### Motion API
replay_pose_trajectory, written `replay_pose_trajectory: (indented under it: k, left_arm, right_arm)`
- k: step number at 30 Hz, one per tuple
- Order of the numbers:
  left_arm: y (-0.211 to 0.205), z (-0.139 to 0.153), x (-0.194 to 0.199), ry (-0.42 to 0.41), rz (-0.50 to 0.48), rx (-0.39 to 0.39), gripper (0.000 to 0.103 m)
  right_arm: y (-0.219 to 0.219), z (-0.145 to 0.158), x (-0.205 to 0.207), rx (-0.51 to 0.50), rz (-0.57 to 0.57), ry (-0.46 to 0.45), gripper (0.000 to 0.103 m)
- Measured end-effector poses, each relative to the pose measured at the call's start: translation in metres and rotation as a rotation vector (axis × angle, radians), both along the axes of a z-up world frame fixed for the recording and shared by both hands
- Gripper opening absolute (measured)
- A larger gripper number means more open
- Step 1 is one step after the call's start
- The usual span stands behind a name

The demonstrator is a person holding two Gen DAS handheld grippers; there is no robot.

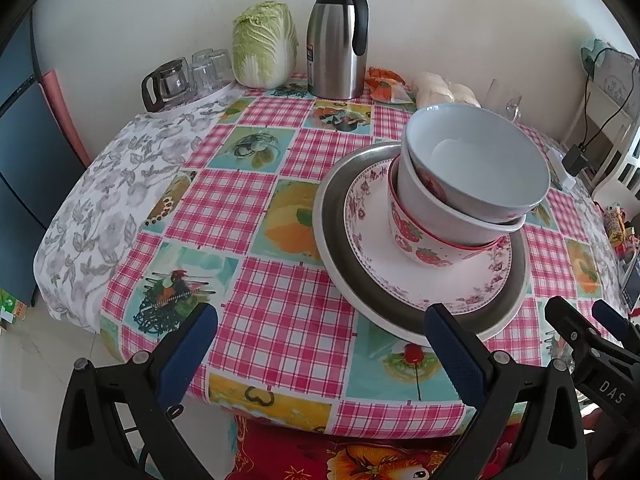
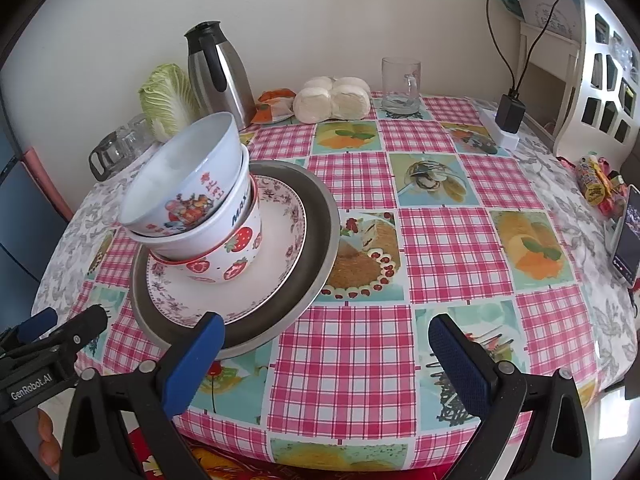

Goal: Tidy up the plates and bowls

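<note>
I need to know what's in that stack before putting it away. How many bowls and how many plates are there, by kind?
Bowls: 3 (top bowl, middle bowl, strawberry bowl)
Plates: 2 (floral plate, metal plate)
Total: 5

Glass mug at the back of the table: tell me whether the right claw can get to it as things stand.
Probably yes. The right claw is open and empty, and only bare checked tablecloth lies between it and the glass mug. The bowl stack sits off to its left, out of the way.
</note>
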State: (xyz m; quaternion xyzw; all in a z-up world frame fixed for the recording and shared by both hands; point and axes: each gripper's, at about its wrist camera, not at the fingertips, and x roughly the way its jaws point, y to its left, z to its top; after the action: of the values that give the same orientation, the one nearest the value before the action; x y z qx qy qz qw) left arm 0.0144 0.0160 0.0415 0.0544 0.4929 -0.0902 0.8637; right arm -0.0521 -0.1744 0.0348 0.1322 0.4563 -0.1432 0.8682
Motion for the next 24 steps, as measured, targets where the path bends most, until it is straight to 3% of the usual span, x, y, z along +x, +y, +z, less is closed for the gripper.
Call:
replay_pose_trajectory:
  k: [24]
  left_arm:
    - [-0.003, -0.022, 0.014, 0.082, 0.0, 0.008, 0.103]
  right_arm:
    - [-0.005, -0.013, 0.005, 0.004, 0.002, 0.048, 0.103]
